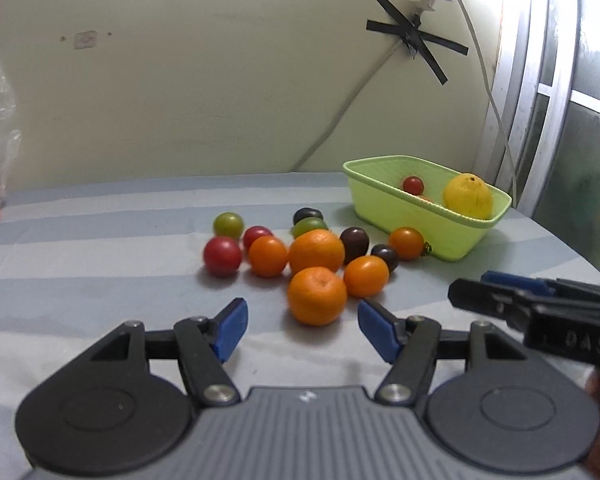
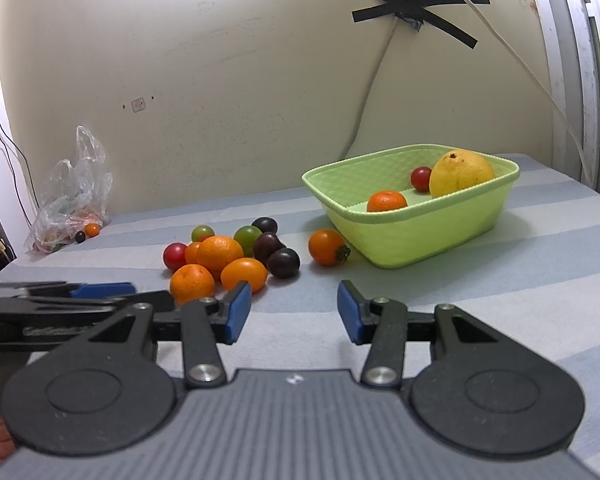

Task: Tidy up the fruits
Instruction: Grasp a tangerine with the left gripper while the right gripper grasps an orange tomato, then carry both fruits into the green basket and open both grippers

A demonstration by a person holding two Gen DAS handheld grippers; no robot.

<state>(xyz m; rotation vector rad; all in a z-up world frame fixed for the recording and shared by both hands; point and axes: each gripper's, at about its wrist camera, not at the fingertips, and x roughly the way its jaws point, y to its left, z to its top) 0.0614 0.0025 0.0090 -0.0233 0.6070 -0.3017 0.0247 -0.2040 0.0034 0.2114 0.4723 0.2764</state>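
A cluster of loose fruit lies on the striped cloth: oranges, with the nearest orange [image 1: 317,296] [image 2: 192,283] in front, plus red, green and dark small tomatoes. My left gripper [image 1: 302,326] is open, its blue pads just short of that nearest orange. My right gripper [image 2: 294,312] is open and empty, facing the cloth between the cluster and an orange tomato [image 2: 326,247]. A light green basket [image 1: 404,210] [image 2: 404,240] at the right holds a yellow citrus [image 2: 461,173], a small orange [image 2: 387,201] and a red tomato [image 2: 421,178]. The right gripper also shows in the left wrist view [image 1: 540,312].
A clear plastic bag [image 2: 74,196] with a few small fruits beside it sits at the back left against the wall. Cables [image 2: 370,88] hang down the wall behind the basket. A metal window frame [image 1: 516,92] borders the table on the right.
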